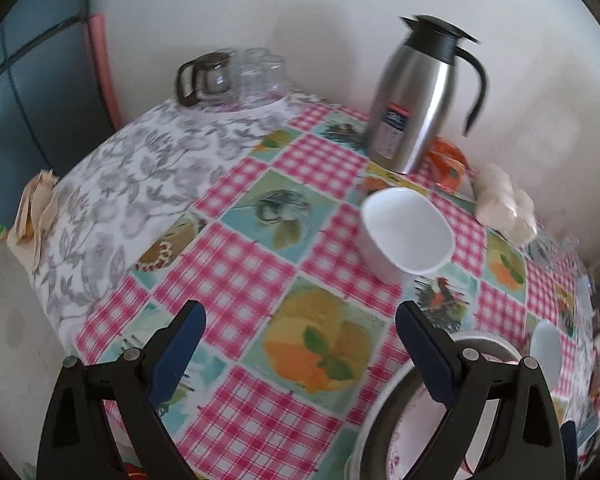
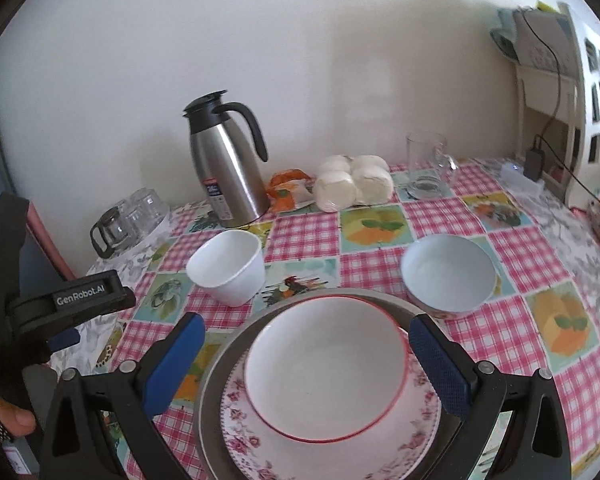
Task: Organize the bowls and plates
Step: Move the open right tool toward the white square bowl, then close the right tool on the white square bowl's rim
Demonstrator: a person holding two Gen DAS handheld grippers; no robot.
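A: Checked tablecloth (image 2: 300, 236), stack in front of us: red-rimmed bowl (image 2: 326, 368) on flowered plate (image 2: 420, 412).

B: Both the left gripper (image 1: 300, 344) and right gripper (image 2: 306, 356) are spread, empty. We could tip the white cup (image 2: 228, 266) by nudging its rim.

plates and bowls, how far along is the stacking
Done: red-rimmed white bowl sits on floral pink plate on grey plate. In hand: nothing; right gripper and left gripper are open. Left: plain white cup-shaped bowl and pale blue bowl stand loose.
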